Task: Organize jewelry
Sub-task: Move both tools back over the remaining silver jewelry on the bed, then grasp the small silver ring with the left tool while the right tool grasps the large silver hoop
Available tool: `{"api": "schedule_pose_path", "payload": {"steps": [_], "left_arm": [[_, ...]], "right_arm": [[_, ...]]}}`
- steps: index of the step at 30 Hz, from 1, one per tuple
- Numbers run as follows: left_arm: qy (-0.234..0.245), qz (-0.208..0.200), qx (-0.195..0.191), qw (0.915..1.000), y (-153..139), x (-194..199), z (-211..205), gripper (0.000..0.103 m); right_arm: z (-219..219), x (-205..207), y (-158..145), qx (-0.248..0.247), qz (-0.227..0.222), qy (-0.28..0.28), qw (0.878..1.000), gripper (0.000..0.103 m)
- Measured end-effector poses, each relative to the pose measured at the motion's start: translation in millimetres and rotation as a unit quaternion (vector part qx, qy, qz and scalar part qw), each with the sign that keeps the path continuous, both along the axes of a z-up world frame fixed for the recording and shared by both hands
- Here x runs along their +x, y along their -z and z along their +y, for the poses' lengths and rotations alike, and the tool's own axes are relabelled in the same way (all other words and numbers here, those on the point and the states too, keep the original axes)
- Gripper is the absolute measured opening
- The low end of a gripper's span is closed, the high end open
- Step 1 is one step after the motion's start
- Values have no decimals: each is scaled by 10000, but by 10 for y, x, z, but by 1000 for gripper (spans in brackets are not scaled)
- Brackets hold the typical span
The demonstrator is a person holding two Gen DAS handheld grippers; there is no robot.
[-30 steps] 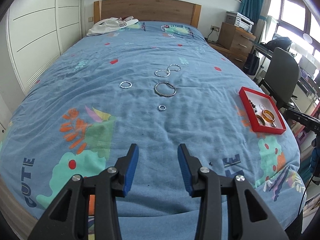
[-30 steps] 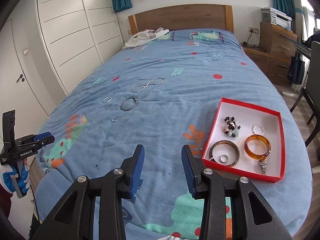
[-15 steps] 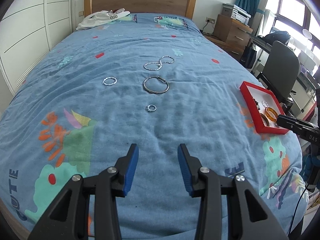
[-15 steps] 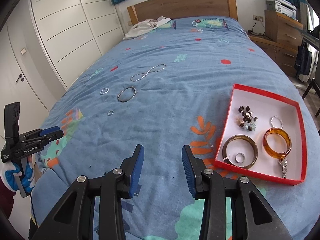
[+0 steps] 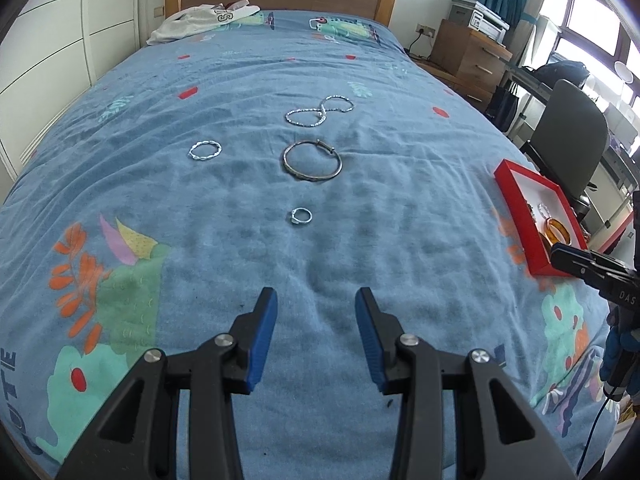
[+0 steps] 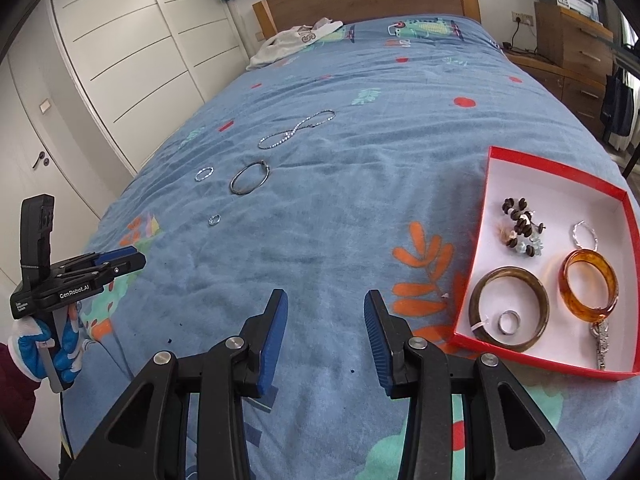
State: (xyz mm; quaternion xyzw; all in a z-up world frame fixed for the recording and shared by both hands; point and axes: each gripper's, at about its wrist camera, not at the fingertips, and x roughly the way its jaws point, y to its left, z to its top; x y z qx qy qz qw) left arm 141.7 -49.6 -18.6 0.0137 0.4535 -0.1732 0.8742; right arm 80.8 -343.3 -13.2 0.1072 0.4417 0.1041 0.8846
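Jewelry lies loose on the bedspread (image 5: pixel 224 208): a small ring (image 5: pixel 301 216) at twelve o'clock of the left gripper (image 5: pixel 316 320), whose jaws stand apart and empty; the right gripper (image 6: pixel 326 322) likewise gapes, the red tray (image 6: pixel 520 158) at two o'clock.

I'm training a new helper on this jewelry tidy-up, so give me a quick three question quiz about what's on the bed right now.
1. True or false: the red box is empty.
2. How many jewelry pieces lie loose on the blue bedspread?
3. Which loose piece lies nearest the left gripper: A the chain, B the small ring, C the large bangle?

Key: 1 false; 2 four; 3 B.
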Motion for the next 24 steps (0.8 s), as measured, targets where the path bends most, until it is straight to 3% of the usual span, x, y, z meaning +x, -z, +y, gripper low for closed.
{"api": "schedule_pose_path", "payload": {"steps": [24], "left_arm": [[150,96,-78,9998,367,703,-210,39]], "right_arm": [[325,810,286,305,-40,-324,9990,44]]}}
